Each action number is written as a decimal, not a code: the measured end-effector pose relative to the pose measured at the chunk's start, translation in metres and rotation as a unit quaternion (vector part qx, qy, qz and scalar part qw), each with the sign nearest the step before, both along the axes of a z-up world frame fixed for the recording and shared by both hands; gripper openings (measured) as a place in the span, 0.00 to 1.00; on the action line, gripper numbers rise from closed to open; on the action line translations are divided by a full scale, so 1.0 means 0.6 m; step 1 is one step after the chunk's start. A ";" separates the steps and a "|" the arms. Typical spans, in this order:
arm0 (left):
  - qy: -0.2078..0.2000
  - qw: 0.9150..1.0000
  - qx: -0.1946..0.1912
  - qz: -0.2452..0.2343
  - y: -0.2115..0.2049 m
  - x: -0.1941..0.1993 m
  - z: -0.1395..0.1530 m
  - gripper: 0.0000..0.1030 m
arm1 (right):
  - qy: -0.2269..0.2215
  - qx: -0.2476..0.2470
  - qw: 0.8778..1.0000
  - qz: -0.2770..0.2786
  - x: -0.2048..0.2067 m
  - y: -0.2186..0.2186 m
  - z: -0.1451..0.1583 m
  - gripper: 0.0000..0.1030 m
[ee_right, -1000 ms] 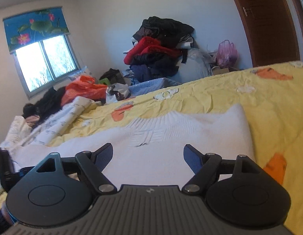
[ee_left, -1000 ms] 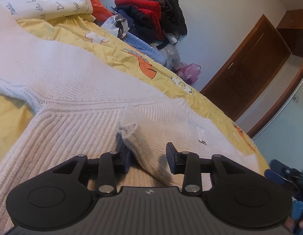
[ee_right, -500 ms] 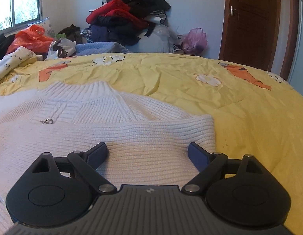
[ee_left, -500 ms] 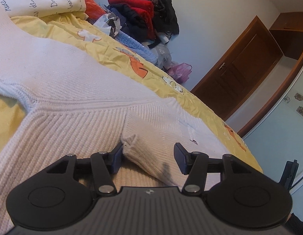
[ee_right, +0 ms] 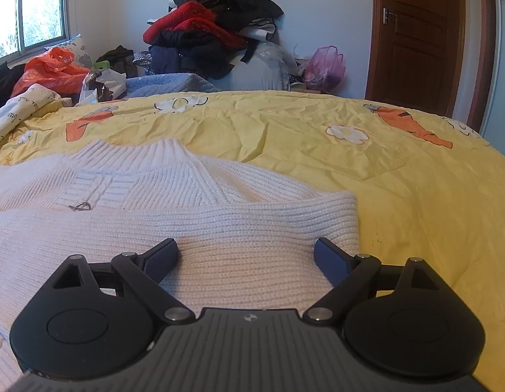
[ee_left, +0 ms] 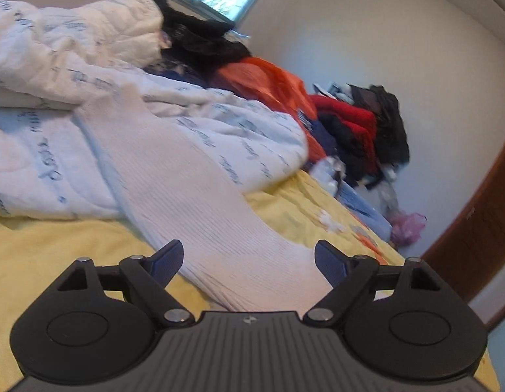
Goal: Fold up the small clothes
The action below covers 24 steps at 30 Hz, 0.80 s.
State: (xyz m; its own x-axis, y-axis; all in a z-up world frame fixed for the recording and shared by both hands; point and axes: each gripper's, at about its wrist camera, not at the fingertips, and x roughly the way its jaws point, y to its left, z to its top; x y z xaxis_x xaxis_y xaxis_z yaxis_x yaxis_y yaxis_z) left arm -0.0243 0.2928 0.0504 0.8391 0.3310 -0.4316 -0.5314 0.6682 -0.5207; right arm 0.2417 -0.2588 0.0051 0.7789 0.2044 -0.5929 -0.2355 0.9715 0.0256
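Note:
A white ribbed knit sweater (ee_right: 193, 225) lies flat on the yellow bedsheet (ee_right: 399, 170). One sleeve is folded across its body, cuff near the right edge. My right gripper (ee_right: 246, 253) is open and empty, low over that folded sleeve. In the left wrist view the sweater's other sleeve (ee_left: 187, 196) stretches away over a white printed quilt (ee_left: 56, 150). My left gripper (ee_left: 249, 256) is open and empty, with the near part of this sleeve between its fingers.
A heap of red and dark clothes (ee_right: 213, 29) stands at the back wall, with a pink bag (ee_right: 324, 65) beside it. An orange bag (ee_right: 50, 72) and a blue blanket (ee_right: 167, 83) lie at the bed's far edge. A brown door (ee_right: 419, 32) is at right.
My left gripper has opened wide, let go of the sweater fold and swung left toward the outstretched sleeve. My right gripper has stayed low over the folded sleeve.

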 end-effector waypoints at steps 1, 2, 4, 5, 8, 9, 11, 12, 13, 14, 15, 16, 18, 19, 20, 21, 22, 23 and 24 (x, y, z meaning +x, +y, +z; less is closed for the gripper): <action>-0.003 1.000 -0.007 0.019 0.026 -0.008 0.001 0.86 | 0.000 0.000 1.000 0.000 0.000 0.000 0.000 0.88; -0.006 0.999 -0.013 0.035 0.048 -0.013 0.002 0.86 | 0.000 0.000 1.000 0.000 0.000 -0.001 0.000 0.88; -0.015 0.998 -0.029 0.058 0.098 -0.017 0.003 0.86 | -0.001 -0.001 1.000 0.000 0.000 0.000 0.000 0.87; -0.019 0.997 -0.043 0.065 0.123 -0.018 0.001 0.86 | -0.001 0.000 1.000 0.000 0.000 -0.001 0.000 0.88; -0.034 0.989 -0.110 0.091 0.193 -0.021 -0.020 0.86 | -0.001 0.001 1.000 0.000 -0.001 -0.001 0.000 0.88; -0.042 0.986 -0.129 0.097 0.209 -0.026 -0.029 0.86 | -0.001 0.001 1.000 0.000 -0.001 -0.001 0.000 0.88; -0.051 0.983 -0.145 0.101 0.230 -0.024 -0.042 0.86 | -0.002 0.001 1.000 -0.001 -0.001 -0.001 0.000 0.88; -0.051 0.984 -0.140 0.102 0.235 -0.022 -0.045 0.86 | -0.002 0.001 1.000 -0.001 -0.001 0.000 0.000 0.88; -0.051 0.985 -0.131 0.101 0.236 -0.020 -0.045 0.85 | -0.002 0.001 1.000 -0.001 -0.001 0.000 0.000 0.88; -0.051 0.986 -0.121 0.100 0.237 -0.017 -0.045 0.85 | -0.002 0.001 1.000 -0.001 -0.001 0.000 0.000 0.88; -0.053 0.988 -0.110 0.098 0.237 -0.013 -0.044 0.85 | -0.002 0.001 1.000 -0.001 -0.001 0.000 0.000 0.88; -0.051 0.989 -0.101 0.096 0.237 -0.009 -0.042 0.84 | -0.002 0.002 1.000 -0.001 -0.001 0.000 0.000 0.89; -0.041 0.993 -0.073 0.089 0.231 0.001 -0.037 0.72 | -0.001 0.003 1.000 0.000 -0.001 0.000 0.000 0.89; -0.031 0.994 -0.061 0.084 0.229 0.007 -0.036 0.57 | -0.001 0.004 1.000 0.000 -0.001 -0.001 0.000 0.89; -0.017 0.995 -0.050 0.081 0.225 0.012 -0.034 0.52 | -0.001 0.004 1.000 0.000 -0.001 0.000 0.000 0.89; -0.008 0.996 -0.042 0.083 0.225 0.015 -0.034 0.46 | -0.001 0.003 1.000 0.000 -0.001 0.000 0.000 0.89; 0.001 0.996 -0.037 0.085 0.225 0.019 -0.035 0.41 | -0.001 0.003 1.000 0.000 -0.001 0.000 0.000 0.89; 0.009 0.995 -0.033 0.089 0.225 0.017 -0.037 0.37 | -0.001 0.003 1.000 0.000 -0.001 0.000 0.001 0.89; 0.013 0.995 -0.031 0.094 0.226 0.016 -0.037 0.25 | -0.001 0.003 1.000 0.000 -0.001 0.000 0.000 0.89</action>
State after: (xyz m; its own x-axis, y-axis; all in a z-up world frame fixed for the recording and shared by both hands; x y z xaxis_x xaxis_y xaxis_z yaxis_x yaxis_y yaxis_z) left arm -0.0145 0.4286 0.0282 0.7527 0.4538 -0.4770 -0.6583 0.5230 -0.5414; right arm 0.2409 -0.2588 0.0053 0.7809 0.2076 -0.5892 -0.2346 0.9716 0.0314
